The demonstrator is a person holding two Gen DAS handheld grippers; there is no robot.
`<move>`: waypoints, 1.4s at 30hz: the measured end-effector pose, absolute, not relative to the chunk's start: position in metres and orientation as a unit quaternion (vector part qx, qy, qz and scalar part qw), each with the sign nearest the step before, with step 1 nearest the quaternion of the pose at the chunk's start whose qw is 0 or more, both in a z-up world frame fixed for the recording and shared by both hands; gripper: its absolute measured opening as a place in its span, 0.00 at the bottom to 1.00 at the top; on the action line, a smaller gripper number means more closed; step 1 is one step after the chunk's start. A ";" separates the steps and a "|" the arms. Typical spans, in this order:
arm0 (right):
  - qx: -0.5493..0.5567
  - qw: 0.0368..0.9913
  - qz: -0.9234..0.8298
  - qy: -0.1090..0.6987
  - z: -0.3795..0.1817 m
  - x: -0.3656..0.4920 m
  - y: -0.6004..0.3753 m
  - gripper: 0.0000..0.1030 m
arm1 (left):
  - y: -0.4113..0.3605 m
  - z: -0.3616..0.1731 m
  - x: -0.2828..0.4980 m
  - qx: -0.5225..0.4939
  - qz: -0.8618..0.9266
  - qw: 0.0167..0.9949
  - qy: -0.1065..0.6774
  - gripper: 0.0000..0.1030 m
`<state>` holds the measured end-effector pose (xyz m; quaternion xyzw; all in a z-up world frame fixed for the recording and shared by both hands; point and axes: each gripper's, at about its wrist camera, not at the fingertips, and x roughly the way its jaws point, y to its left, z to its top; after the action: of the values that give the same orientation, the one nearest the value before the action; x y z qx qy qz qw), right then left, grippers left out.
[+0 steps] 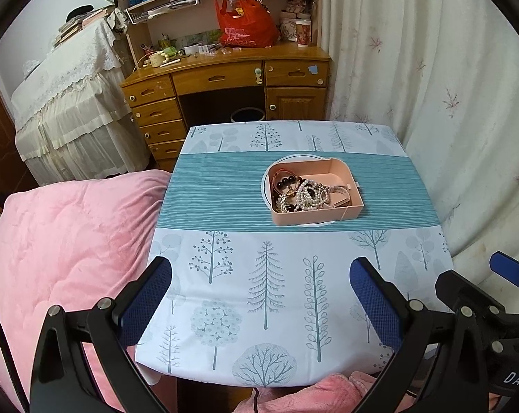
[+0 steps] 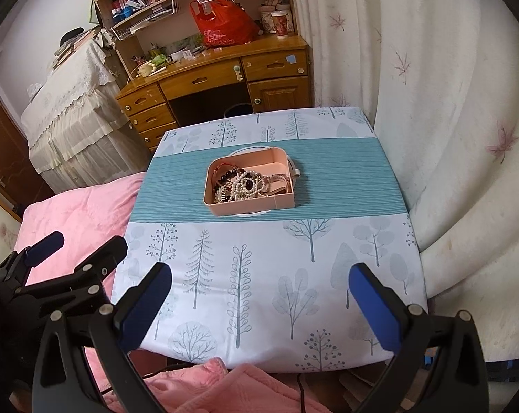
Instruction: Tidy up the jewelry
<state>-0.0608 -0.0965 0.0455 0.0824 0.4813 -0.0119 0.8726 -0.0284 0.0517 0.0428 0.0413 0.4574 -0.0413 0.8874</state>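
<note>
I see the jewelry (image 1: pixel 304 194) heaped together in a pink tray (image 1: pixel 345 175) that sits on a white plate (image 1: pixel 264 186) at the middle of the worktop (image 1: pixel 259 292), on the teal band of the tablecloth. Pearl strands, dark bead bracelets, a reddish bangle and what looks like a pale watch strap lie tangled toward the tray's left and near side, while its far right corner is bare; I judge the tray keeps the loose pieces from spreading over the cloth. This heap fits either a pile waiting to be sorted or pieces already gathered into 1 container, and I cannot say which. My left tool (image 1: pixel 261 287) hangs over the near edge of the worktop, well apart from the tray, its 2 blue-padded fingers spread wide with nothing between them. My right tool (image 2: pixel 261 289) hangs just beside it at the same edge, equally wide apart and holding nothing. Both point straight at the tray, which I take as a neutral stance that keeps the whole worktop in sight. A pink quilt (image 1: pixel 70 241) lies to the left of the worktop.
</note>
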 end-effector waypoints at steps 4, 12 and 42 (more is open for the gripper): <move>0.083 0.872 -0.011 0.482 0.045 -0.060 -0.097 1.00 | 0.048 0.042 -0.028 0.043 -0.040 0.887 0.457 0.99; 0.082 0.872 -0.007 0.483 0.044 -0.061 -0.104 1.00 | 0.043 0.041 -0.028 0.040 -0.036 0.886 0.460 0.99; 0.076 0.868 0.001 0.490 0.041 -0.054 -0.119 1.00 | 0.029 0.037 -0.028 0.037 -0.025 0.884 0.466 0.99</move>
<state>-0.0538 -0.1187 0.0409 0.0760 0.4904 0.0008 0.8682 -0.0282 0.0288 0.0373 0.0374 0.4658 -0.0247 0.8837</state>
